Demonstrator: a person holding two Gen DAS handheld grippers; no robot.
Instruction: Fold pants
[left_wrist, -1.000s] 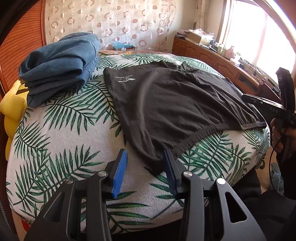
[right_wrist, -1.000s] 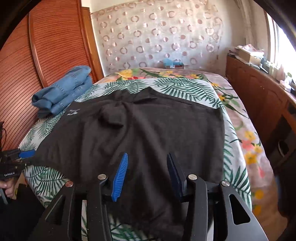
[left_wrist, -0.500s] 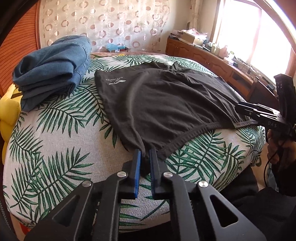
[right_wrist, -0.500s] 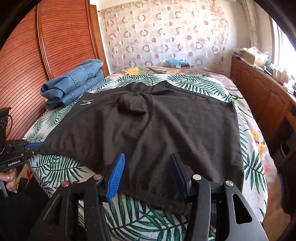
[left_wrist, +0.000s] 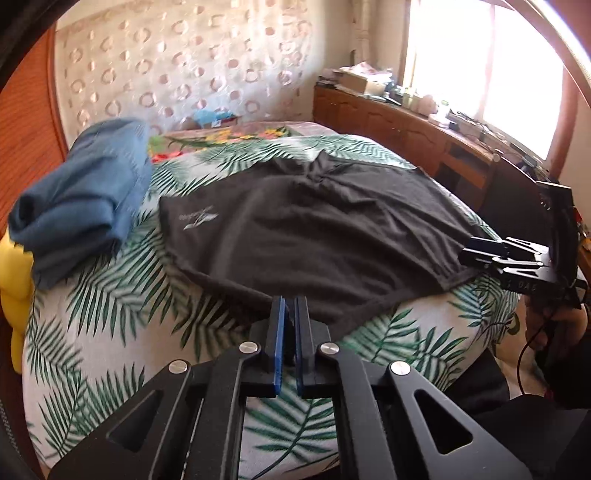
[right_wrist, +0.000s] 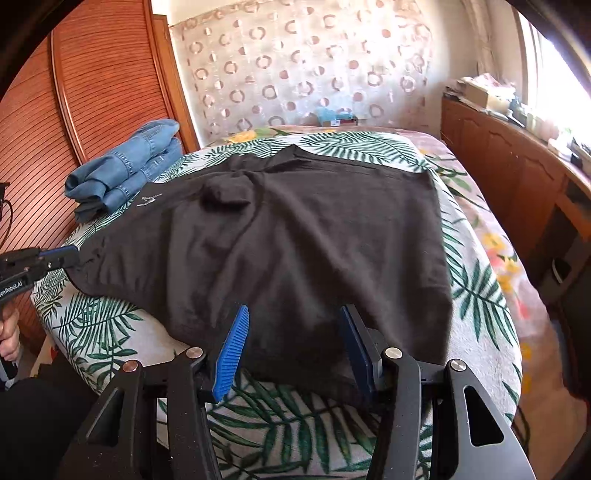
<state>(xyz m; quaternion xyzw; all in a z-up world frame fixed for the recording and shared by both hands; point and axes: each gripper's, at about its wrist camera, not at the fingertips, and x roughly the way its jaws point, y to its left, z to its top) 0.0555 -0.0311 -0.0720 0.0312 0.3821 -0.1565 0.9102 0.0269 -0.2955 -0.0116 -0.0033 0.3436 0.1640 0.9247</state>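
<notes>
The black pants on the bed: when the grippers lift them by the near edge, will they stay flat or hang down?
The black pants will probably sag: the thin cloth already wrinkles and drapes over the bed edge. They look light. The left gripper is shut on the hem; the right gripper is open, so one corner would likely droop.

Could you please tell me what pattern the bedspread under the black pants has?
Green palm leaves on white bedspread, clearest in the right wrist view.

A bed (right_wrist: 480, 280) with a palm-leaf cover fills the middle. At 12 o'clock hangs a circle-patterned curtain (right_wrist: 295, 74). At 9 o'clock stand ribbed red-brown doors (right_wrist: 103, 81). At 3 o'clock runs a cluttered wooden sideboard (right_wrist: 517, 166) under a bright window (left_wrist: 480, 66).
</notes>
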